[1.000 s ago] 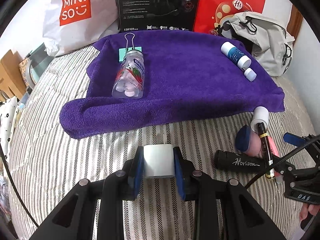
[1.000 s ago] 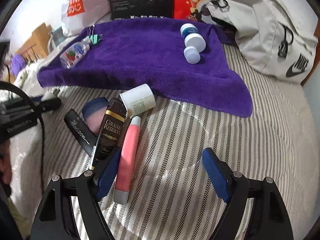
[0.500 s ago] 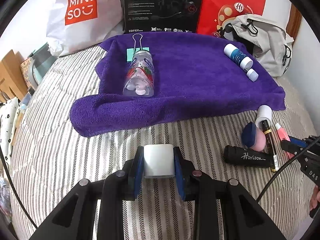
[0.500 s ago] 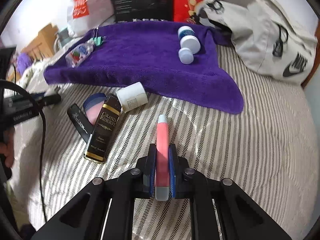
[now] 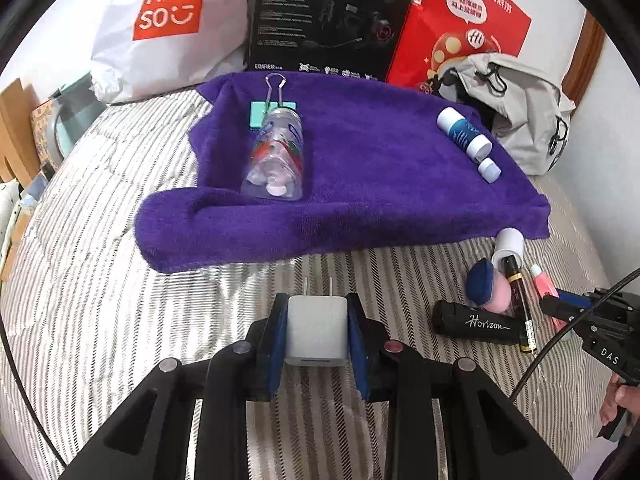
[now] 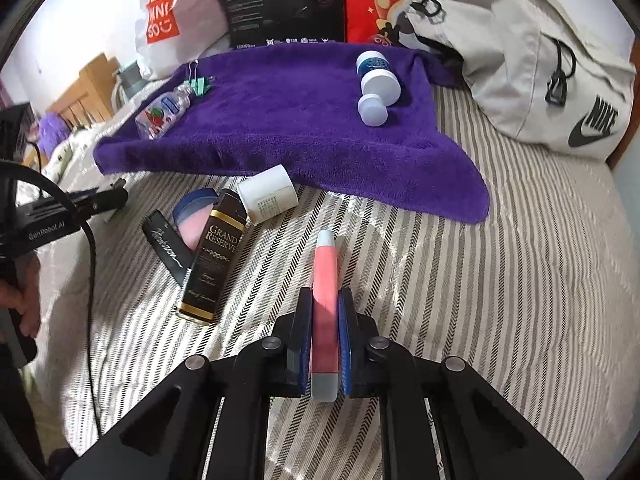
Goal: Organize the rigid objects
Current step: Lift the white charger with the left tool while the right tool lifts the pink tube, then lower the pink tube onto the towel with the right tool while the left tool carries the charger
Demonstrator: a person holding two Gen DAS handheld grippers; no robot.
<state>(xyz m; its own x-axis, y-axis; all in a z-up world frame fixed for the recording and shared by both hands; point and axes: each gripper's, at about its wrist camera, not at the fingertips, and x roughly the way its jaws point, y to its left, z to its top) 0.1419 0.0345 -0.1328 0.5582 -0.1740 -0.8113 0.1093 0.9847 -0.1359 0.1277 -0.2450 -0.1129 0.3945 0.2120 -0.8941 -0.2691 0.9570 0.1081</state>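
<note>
Striped bedcover point(image 5: 100, 280) carries a purple towel point(image 5: 360, 184) at 12 o'clock from both claws. On the towel: clear bottle point(image 5: 276, 160) at 11 o'clock, blue-white bottle point(image 5: 464, 136) at 1 o'clock. Left gripper point(image 5: 318, 328) is clamped on a white charger plug point(image 5: 317, 330), prongs pointing to 12 o'clock. Right gripper point(image 6: 325, 340) is pinching a pink tube point(image 6: 325, 300), which juts beyond its fingertips toward 12 o'clock, above the bedcover.
</note>
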